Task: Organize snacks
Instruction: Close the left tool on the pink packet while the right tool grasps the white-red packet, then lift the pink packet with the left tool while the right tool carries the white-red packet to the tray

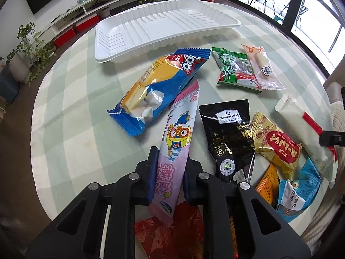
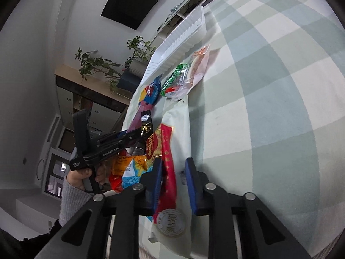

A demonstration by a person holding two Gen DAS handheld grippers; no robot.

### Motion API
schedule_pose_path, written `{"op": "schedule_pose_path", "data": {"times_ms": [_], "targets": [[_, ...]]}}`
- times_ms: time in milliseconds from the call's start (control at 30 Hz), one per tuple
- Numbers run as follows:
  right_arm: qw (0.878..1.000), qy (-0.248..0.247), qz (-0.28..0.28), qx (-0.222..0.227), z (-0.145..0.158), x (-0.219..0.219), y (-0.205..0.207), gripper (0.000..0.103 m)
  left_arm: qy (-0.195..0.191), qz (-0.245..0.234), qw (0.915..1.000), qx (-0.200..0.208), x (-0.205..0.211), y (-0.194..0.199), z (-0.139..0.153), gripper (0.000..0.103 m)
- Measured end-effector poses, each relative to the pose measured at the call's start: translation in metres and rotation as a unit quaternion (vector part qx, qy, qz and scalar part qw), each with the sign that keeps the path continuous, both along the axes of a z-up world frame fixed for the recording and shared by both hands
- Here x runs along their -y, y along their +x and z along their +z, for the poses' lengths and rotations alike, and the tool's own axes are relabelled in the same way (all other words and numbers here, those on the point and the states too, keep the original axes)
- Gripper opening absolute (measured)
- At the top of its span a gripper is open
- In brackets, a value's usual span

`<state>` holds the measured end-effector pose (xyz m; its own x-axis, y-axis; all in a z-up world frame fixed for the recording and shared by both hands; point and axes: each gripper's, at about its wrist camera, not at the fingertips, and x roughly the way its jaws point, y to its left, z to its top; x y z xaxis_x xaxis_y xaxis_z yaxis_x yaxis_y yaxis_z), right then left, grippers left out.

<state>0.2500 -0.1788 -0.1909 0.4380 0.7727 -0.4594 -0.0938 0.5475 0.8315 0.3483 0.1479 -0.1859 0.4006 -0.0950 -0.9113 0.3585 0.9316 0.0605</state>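
Note:
My left gripper (image 1: 172,158) points steeply down and is shut on the lower part of a long pink cartoon stick packet (image 1: 179,129). That packet's far end lies against a blue cake packet (image 1: 159,90). An empty white plastic tray (image 1: 163,21) sits at the far side of the table. My right gripper (image 2: 174,161) is shut on a white packet with a red band (image 2: 176,129), which also shows at the right of the left wrist view (image 1: 297,120). A hand (image 2: 79,177) holds the left gripper (image 2: 103,149) at the left of the right wrist view.
Loose snacks lie on the green plaid tablecloth (image 1: 75,129): a black packet (image 1: 230,133), a gold one (image 1: 276,144), a green one (image 1: 235,69), a clear sausage packet (image 1: 263,67), a light blue one (image 1: 301,190) and a red one (image 1: 172,233). The tray (image 2: 179,41) stands beyond them.

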Motion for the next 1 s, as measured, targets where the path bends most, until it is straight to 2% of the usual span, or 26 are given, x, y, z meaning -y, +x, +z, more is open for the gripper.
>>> {"op": "schedule_pose_path", "data": {"times_ms": [200,400,533,633,700,733,767,800,900,1000], "targets": [[0.999,0.031,-0.004,-0.016,-0.006,0.003,0.004,0.013,-0.016,0.011,0.9998,0.005,-0.009,-0.004,0.009,0.016],[0.996,0.081,-0.009,-0.020,-0.009,0.010,0.005,0.011,-0.033,0.022,0.9990,0.019,-0.016,-0.011,0.024,0.016],[0.998,0.068,-0.009,-0.012,-0.006,0.009,0.004,0.011,-0.036,0.023,0.9988,0.024,-0.018,-0.015,0.032,0.016],[1.000,0.029,0.009,-0.006,-0.005,0.000,0.004,0.012,-0.034,0.024,0.9987,0.030,-0.017,-0.019,0.036,0.016],[1.000,0.005,0.029,-0.001,-0.005,-0.011,0.004,0.017,-0.033,0.025,0.9986,0.034,-0.017,-0.022,0.038,0.016],[0.999,-0.016,0.032,0.003,-0.004,-0.016,0.003,0.034,-0.034,0.024,0.9986,0.033,-0.017,-0.023,0.038,0.016],[0.999,-0.034,0.036,0.009,-0.004,-0.021,0.004,0.059,-0.035,0.024,0.9985,0.033,-0.017,-0.024,0.039,0.016],[0.998,-0.051,0.042,0.016,-0.002,-0.026,0.004,0.066,-0.035,0.026,0.9985,0.035,-0.017,-0.025,0.039,0.016],[0.995,-0.082,0.053,0.025,-0.002,-0.039,0.006,0.069,-0.033,0.027,0.9984,0.037,-0.018,-0.029,0.041,0.016],[0.992,-0.108,0.054,0.034,0.000,-0.043,0.006,0.061,-0.033,0.028,0.9983,0.040,-0.018,-0.031,0.042,0.016]]}}
